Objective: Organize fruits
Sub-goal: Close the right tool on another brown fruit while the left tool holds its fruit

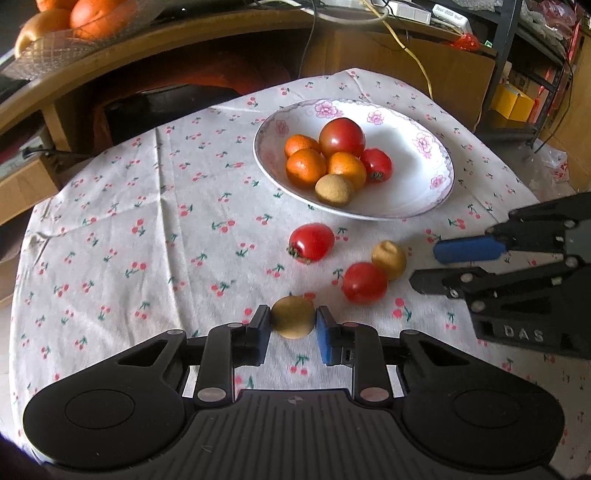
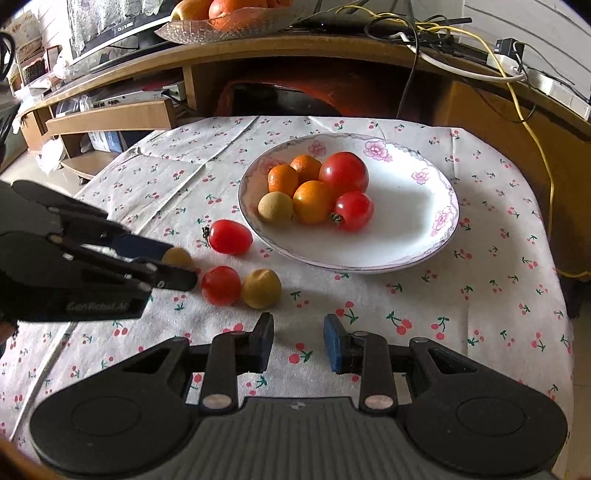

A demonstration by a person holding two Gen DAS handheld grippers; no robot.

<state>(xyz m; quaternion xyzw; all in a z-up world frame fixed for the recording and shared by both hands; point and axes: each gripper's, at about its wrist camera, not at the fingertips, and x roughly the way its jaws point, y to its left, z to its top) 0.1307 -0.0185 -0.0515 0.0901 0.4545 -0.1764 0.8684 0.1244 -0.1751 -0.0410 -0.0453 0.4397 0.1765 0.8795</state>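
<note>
Fruit (image 1: 334, 162) fills a flowered plate (image 1: 413, 199) on a cherry-print tablecloth (image 1: 147, 221) — left gripper (image 1: 293, 325) pinches a brown fruit (image 1: 293, 317); right gripper (image 2: 299, 345) closed, empty, before a wooden desk (image 2: 332, 59).

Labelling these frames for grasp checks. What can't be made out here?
- Right wrist view: the left gripper covers most of the brown fruit it grips; contact unreadable.
- Left wrist view: right gripper is cut off by the right edge.
- Both views: the glass dish of oranges is cropped by the top edge; count unknown.
- Plate: fruit undersides hidden by the pile.
</note>
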